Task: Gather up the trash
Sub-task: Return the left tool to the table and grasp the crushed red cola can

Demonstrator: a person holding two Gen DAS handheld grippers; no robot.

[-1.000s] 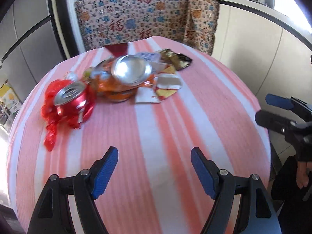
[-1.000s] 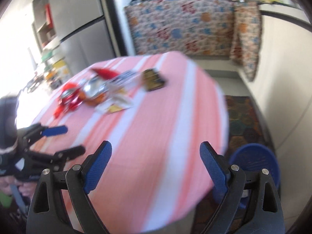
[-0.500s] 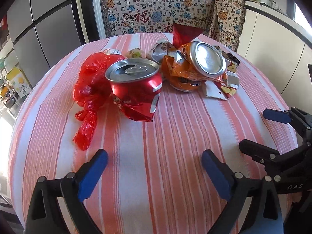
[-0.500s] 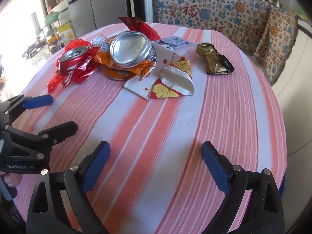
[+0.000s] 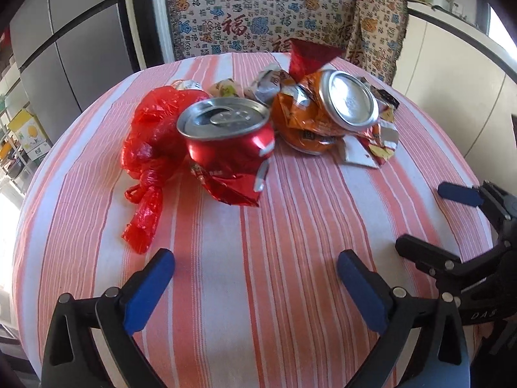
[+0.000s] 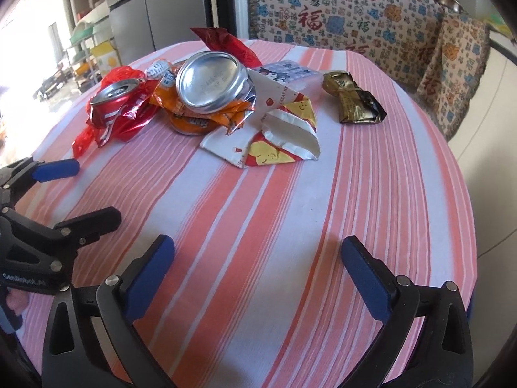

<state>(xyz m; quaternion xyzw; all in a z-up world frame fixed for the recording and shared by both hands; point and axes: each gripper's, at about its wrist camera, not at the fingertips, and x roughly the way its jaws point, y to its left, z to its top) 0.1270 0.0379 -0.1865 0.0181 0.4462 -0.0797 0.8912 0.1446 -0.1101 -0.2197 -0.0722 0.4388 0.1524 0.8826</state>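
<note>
Round table under a pink-and-white striped cloth, and the trash sits heaped on its far half. Beyond it hangs a patterned cloth with red characters, and grey cabinet doors stand far left.

My left gripper hangs over the near part of the table, jaws spread as wide as they go, nothing between the blue pads. Straight ahead and a little left sits the crushed red can, top rim up and tipped toward me, its squashed body slumping near-right. Pressed against its left side is a red plastic bag, knotted, its tail trailing toward me along the stripes. To the right of the red can lies the orange can wrapped in torn orange foil, its silver base facing me and angled up to the right. A red wrapper pokes up behind it.

My right gripper is opening too, its last bit of travel, pads bare. Ahead of it, the nearest piece is a flattened white, red and yellow carton, lying flat, long side running left to right. Far right, well apart from the heap, sits a crumpled gold-and-black wrapper, long axis running far-left to near-right. Bare cloth lies between both grippers and the heap.
</note>
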